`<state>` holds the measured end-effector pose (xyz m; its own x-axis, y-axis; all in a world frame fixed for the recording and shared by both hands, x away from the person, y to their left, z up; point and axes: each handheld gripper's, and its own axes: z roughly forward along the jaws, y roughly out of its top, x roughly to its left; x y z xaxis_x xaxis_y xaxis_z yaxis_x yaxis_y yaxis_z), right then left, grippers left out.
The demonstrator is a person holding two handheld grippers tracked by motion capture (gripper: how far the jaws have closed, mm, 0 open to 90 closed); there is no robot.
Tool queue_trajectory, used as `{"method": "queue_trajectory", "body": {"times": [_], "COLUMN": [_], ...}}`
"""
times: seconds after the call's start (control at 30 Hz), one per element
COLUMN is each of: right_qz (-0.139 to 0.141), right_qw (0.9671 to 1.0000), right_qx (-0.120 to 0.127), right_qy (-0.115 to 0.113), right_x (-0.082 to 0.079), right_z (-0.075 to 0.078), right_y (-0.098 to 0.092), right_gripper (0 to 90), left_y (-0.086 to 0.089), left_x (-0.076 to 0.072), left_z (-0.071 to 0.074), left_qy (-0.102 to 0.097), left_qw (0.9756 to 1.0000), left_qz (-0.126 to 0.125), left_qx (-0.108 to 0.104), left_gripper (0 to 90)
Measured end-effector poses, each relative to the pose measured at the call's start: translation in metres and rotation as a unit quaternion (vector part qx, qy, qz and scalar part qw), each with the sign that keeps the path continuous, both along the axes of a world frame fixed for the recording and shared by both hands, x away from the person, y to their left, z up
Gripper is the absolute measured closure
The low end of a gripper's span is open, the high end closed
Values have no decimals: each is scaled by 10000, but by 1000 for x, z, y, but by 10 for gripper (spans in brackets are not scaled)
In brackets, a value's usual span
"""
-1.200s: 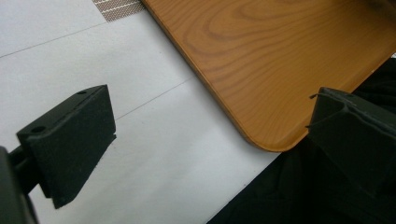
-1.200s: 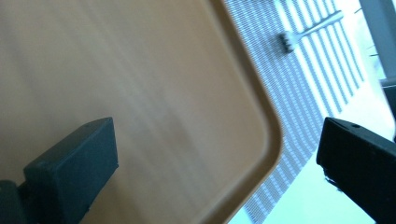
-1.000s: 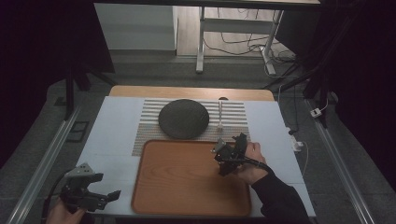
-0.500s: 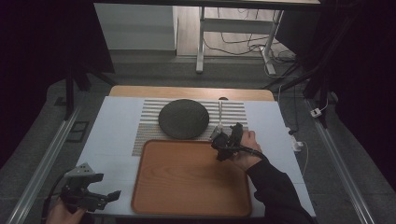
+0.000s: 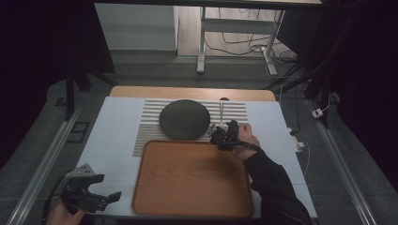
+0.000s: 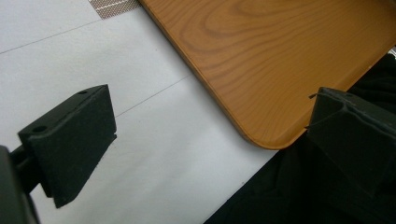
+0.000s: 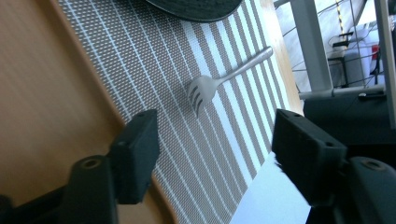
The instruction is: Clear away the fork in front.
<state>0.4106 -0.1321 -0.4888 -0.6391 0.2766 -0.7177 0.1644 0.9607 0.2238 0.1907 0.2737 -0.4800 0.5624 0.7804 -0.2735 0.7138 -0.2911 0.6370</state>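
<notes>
A metal fork (image 5: 221, 114) lies on a striped placemat (image 5: 150, 126), just right of a dark round plate (image 5: 184, 118). My right gripper (image 5: 219, 137) hovers at the far right corner of the wooden tray (image 5: 187, 187) and points at the fork. In the right gripper view the fork (image 7: 219, 80) lies a little ahead of the right gripper (image 7: 215, 149). Its jaws have just been closing, still stand apart, and have nothing between them. My left gripper (image 5: 105, 188) rests at the table's near left corner, open and empty. Its own view shows the left gripper (image 6: 210, 140) near the tray's corner (image 6: 261, 126).
The placemat (image 7: 154, 70) runs along the tray's far edge (image 7: 42, 93), and the plate's rim (image 7: 191, 8) sits beyond it. A white mat (image 5: 117, 140) covers the table (image 5: 187, 92). Metal rails (image 5: 42, 164) run down both sides. A table leg and cables stand beyond the far edge.
My right gripper has moved away from me, from over the tray's right side to its far right corner, closer to the fork. The left gripper has stayed put.
</notes>
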Motion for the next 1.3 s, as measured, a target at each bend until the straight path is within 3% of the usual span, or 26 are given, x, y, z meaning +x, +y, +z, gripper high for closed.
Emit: {"method": "queue_trajectory", "body": {"times": [0.1,0.17,0.2,0.27,0.3,0.47,0.5,0.63,0.7,0.73,0.8,0.83,0.9,0.93,0.97,1.13,1.3], "right_qz": [98,174,184,206,138,228,235,425,460,512,469,508,522,522,487,573,562], "right_qw": [9996,9995,9991,9991,9986,9974,9958,9936,9934,9917,9898,9906,9879,9879,9892,9880,9887], "right_qx": [-189,-226,-347,-332,-450,-636,-823,-933,-989,-1067,-1238,-1226,-1233,-1233,-1254,-1316,-1332], "right_qy": [-160,-95,-129,-136,-242,-230,-315,-464,-354,-510,-527,-345,-777,-777,-574,-569,-403], "right_x": [4,8,11,12,12,17,18,21,22,24,24,26,25,25,26,22,17], "right_z": [-6,-10,-14,-17,-19,-32,-36,-46,-47,-51,-53,-54,-56,-56,-53,-55,-45], "right_y": [2,3,5,5,7,9,11,14,15,16,17,17,17,17,17,15,12], "right_gripper": [415,445,472,489,497,574,606,680,702,754,816,849,874,874,888,893,894], "left_y": [0,0,0,0,0,0,0,0,0,0,0,0,-1,-1,-1,-1,-1], "left_x": [0,0,0,0,0,0,0,0,0,0,0,0,0,0,0,0,0], "left_z": [0,0,0,0,0,0,0,0,0,0,0,0,0,0,0,0,0], "left_qy": [3,6,6,8,8,13,11,12,11,12,10,9,10,11,12,6,0], "left_qw": [10000,10000,10000,10000,10000,10000,10000,10000,10000,10000,10000,10000,10000,10000,10000,10000,10000], "left_qz": [2,0,-1,-4,-3,-14,-14,-22,-23,-26,-27,-25,-31,-34,-36,-46,-48], "left_qx": [8,6,6,2,6,11,14,9,17,17,22,23,28,30,32,36,28], "left_gripper": [12,12,12,12,13,13,13,13,13,13,13,13,14,14,14,14,13]}}
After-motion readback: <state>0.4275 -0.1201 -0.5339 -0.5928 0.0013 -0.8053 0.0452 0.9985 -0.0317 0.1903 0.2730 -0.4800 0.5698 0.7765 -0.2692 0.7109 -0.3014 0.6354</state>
